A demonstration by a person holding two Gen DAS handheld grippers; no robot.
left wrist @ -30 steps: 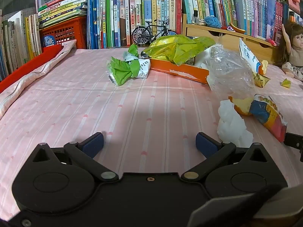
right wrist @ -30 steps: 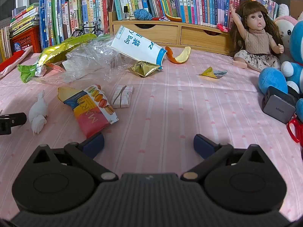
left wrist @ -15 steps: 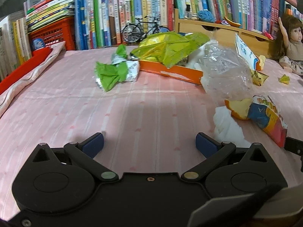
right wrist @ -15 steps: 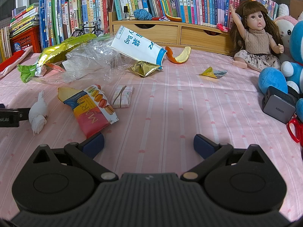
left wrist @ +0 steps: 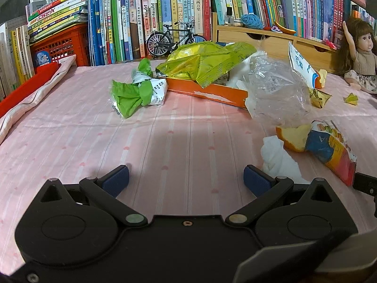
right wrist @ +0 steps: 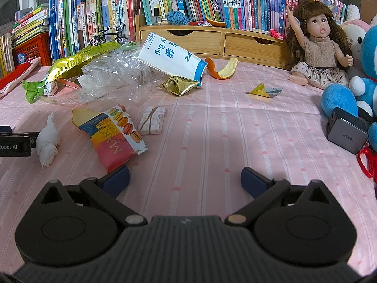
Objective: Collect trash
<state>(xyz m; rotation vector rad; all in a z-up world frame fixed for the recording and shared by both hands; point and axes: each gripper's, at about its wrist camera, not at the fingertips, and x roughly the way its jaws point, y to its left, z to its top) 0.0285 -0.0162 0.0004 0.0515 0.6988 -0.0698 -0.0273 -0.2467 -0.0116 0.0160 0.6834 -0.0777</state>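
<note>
Left gripper (left wrist: 186, 181): jaws spread wide, nothing between them, low over the pink striped sheet (left wrist: 117, 146).
Right gripper (right wrist: 185, 180): equally wide open and empty, low over bare sheet right of the trash.
Nearest trash to left gripper: white tissue wad (left wrist: 278, 160), just beside the right-hand pad, touching the orange peel (left wrist: 293, 136) and the macaron wrapper (left wrist: 329, 151).
Nearest trash to right gripper: same macaron wrapper (right wrist: 117, 134), its near end just ahead of the left-hand pad; small folded packet (right wrist: 152, 120) just right of it.
Farther trash: green wrapper (left wrist: 136, 92), yellow-green chip bag (left wrist: 202, 63) draped on an orange box (left wrist: 212, 94), clear plastic bag (left wrist: 275, 92), white paper bag (right wrist: 172, 56), gold foil (right wrist: 179, 86), far peel (right wrist: 223, 70), folded paper scrap (right wrist: 261, 91).
Not trash, probably: doll (right wrist: 315, 44), charger (right wrist: 346, 134), scissors (right wrist: 366, 162).
Collection bin: none in view.
Step in hand, as judged: left gripper lining up on the tissue.
Advice: shift right to centre the wad between the pads, lower nearly to the sheet, close gently without pinching cloth or snagging the peel.
Handling guess: soft, light, compresses easily; thin wrappers likely need an edge pinch.
</note>
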